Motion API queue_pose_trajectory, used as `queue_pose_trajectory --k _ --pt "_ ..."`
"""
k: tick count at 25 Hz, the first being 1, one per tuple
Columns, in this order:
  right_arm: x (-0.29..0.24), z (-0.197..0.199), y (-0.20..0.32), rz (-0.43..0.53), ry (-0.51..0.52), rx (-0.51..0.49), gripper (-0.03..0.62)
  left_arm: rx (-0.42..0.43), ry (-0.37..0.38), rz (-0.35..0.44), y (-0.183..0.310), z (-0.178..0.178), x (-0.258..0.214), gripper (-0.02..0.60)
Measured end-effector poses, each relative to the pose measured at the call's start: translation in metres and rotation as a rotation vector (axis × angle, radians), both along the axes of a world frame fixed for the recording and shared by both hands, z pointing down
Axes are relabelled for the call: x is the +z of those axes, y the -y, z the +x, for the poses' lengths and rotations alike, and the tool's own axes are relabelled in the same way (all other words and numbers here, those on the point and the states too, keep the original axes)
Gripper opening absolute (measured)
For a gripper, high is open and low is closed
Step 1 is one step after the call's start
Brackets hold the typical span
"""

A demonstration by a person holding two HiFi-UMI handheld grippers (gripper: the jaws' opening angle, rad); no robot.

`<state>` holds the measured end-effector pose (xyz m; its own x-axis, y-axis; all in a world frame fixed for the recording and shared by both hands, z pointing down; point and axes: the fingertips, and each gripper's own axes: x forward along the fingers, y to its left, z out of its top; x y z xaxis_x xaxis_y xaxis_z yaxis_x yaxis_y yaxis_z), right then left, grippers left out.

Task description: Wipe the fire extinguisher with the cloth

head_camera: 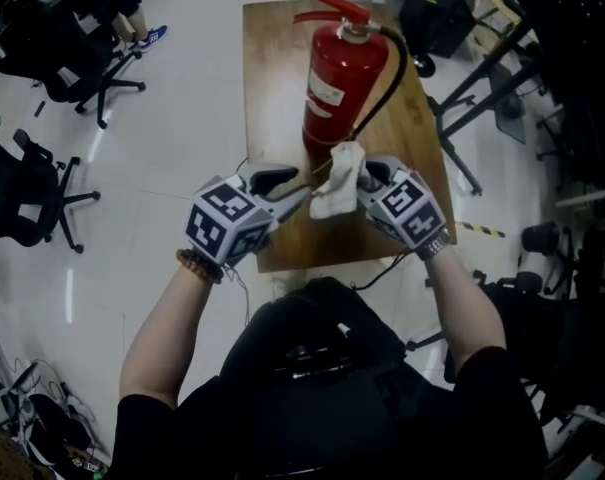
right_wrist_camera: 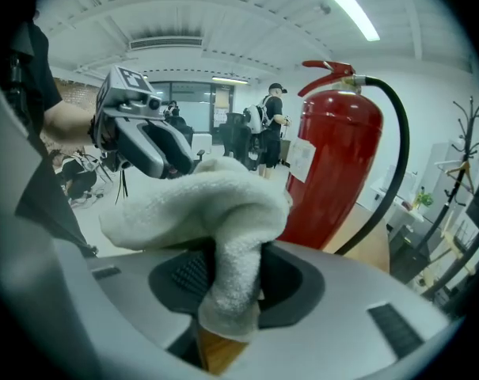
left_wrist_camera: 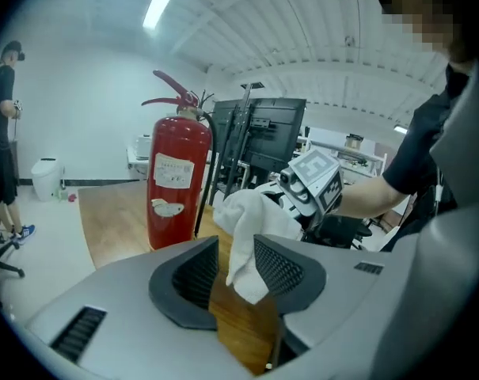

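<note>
At the far left of the head view, black office chairs [head_camera: 77, 68] on star-shaped wheeled bases stand on a glossy pale floor [head_camera: 182, 118]. Next comes the left gripper [head_camera: 287, 190], a smooth grey shell carrying a cube with black-and-white square markers. Its dark jaws, faced with ribbed pads, stand apart. In the left gripper view a corner of the cloth [left_wrist_camera: 247, 236] hangs down into that gap. It lies against the right-hand pad, with clear space between it and the left-hand pad, so this gripper does not squeeze it. The cloth is white, thick and nubbly like towelling, bunched into soft folds. It is held above the near part of the table [head_camera: 272, 68], a narrow rectangle of brown wood grain. Just beyond the cloth, upright on the table, stands the fire extinguisher [head_camera: 342, 83]. It is a glossy red cylinder with a domed shoulder, a white paper label on its side and curved red levers on top. A black rubber hose [right_wrist_camera: 402, 161] arcs down its right side. The cloth is close to the lower part of the cylinder, but whether the two touch cannot be made out. Farthest right, the right gripper [head_camera: 367, 180], of the same build, has its jaws closed on the cloth. In the right gripper view a fold is pinched between the pads, the bulk mushrooms out above them and a short tail hangs below.
</note>
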<state>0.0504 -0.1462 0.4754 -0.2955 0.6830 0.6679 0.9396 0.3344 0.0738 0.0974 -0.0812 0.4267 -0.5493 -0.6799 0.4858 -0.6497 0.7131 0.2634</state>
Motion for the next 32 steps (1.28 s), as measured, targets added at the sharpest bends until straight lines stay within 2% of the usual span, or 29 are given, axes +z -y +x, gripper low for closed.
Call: queue_pose_trajectory --k 1,5,9,15,20,25,30,32 --pt "-0.002 0.001 -0.002 0.0 0.002 -0.011 0.158 0.009 0.002 0.013 0.002 -0.003 -0.004 0.158" --pt "-0.008 -0.002 -0.008 0.009 0.03 -0.078 0.158 0.048 0.021 0.035 0.014 -0.016 -0.019 0.234" --pt "-0.014 -0.004 -0.011 0.019 0.064 -0.178 0.158 0.078 0.006 0.055 0.03 -0.029 -0.027 0.332" --pt "-0.019 0.011 -0.018 0.003 0.106 -0.349 0.158 0.125 -0.04 0.044 0.045 -0.035 -0.014 0.334" --pt "-0.019 0.027 -0.029 0.014 0.147 -0.408 0.158 0.219 -0.065 0.063 0.045 -0.026 -0.007 0.334" --pt "-0.022 0.044 -0.051 0.056 0.188 -0.369 0.158 0.326 -0.066 0.089 0.026 -0.01 -0.007 0.334" --pt "-0.03 0.066 -0.089 0.084 0.247 -0.307 0.157 0.438 -0.054 0.06 0.001 0.007 -0.007 0.332" --pt "-0.029 0.072 -0.102 0.094 0.255 -0.274 0.156 0.467 -0.057 0.058 -0.012 0.012 -0.005 0.302"
